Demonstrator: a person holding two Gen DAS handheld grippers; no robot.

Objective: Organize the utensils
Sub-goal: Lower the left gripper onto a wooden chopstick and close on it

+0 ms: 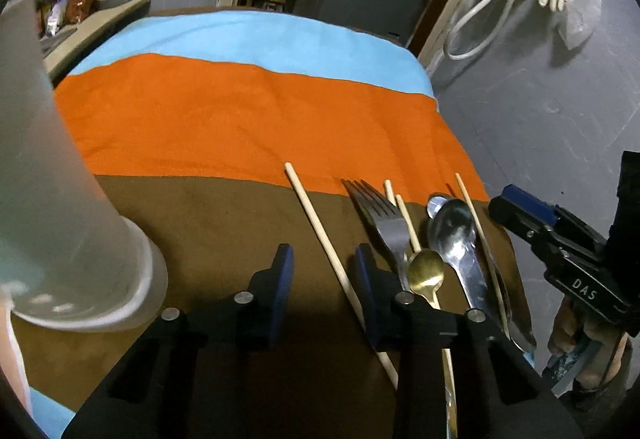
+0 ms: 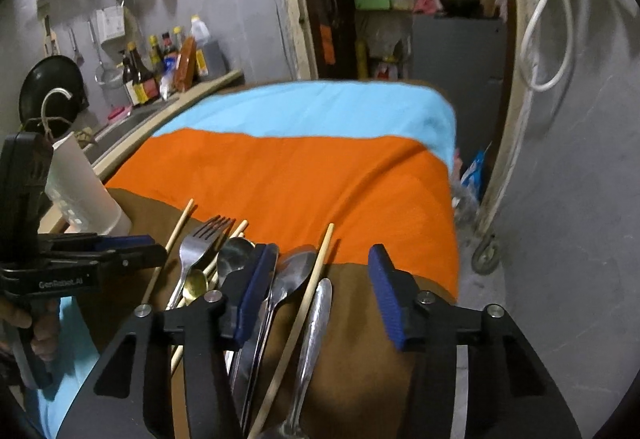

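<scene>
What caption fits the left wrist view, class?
Left gripper straddles a chopstick beside a fork, spoons and a frosted cup on the striped cloth.

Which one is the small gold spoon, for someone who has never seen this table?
Start at the striped cloth over the table and go to its brown band, where the cutlery lies in a row. Between the steel fork and the large silver spoon lies the gold spoon, its bowl towards the orange stripe. It is the only yellow-metal piece and smaller than the steel ones.
</scene>
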